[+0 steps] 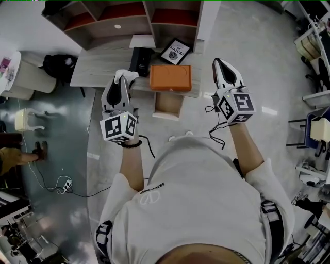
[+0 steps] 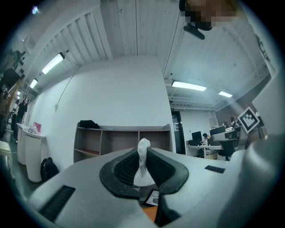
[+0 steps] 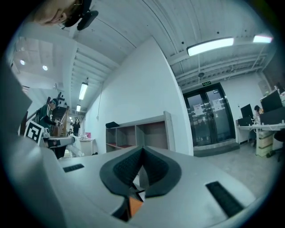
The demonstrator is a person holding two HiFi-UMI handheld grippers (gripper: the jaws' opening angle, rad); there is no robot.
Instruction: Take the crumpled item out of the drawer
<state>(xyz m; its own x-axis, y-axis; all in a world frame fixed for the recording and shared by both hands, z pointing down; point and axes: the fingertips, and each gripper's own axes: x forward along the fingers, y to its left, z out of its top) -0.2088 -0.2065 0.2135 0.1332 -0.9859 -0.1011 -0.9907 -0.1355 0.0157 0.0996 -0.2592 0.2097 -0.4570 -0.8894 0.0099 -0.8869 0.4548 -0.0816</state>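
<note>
Two hand-held grippers are hovering above a pale grey wooden desk [image 1: 98, 67], one on either side of the flat orange rectangular box [image 1: 170, 77] that is lying on it. The left gripper [image 1: 124, 78] is hanging just left of the orange box and is pinching a white crumpled tissue [image 1: 125, 76], which is sticking out past its tips. The tissue is being held beside the box's left edge, clear of the small open light-wood drawer [image 1: 167, 104], which is jutting out just on the near side of the box. The head view is giving only a white scrap at the tips, while the left gripper view is showing the tissue [image 2: 143, 161] squeezed into an upright twist between the black ribbed pads [image 2: 127, 167], its top rising above them. The right gripper [image 1: 218, 63] is hanging to the right of the orange box with its jaws pressed together. The right gripper view [image 3: 142, 150] is showing what the head view is not: the pads are meeting at the tips with nothing between them. Beyond the box, a black-framed picture [image 1: 175, 51] is lying on the desk, and an open wooden shelf unit [image 1: 124, 15] is standing further back.
</note>
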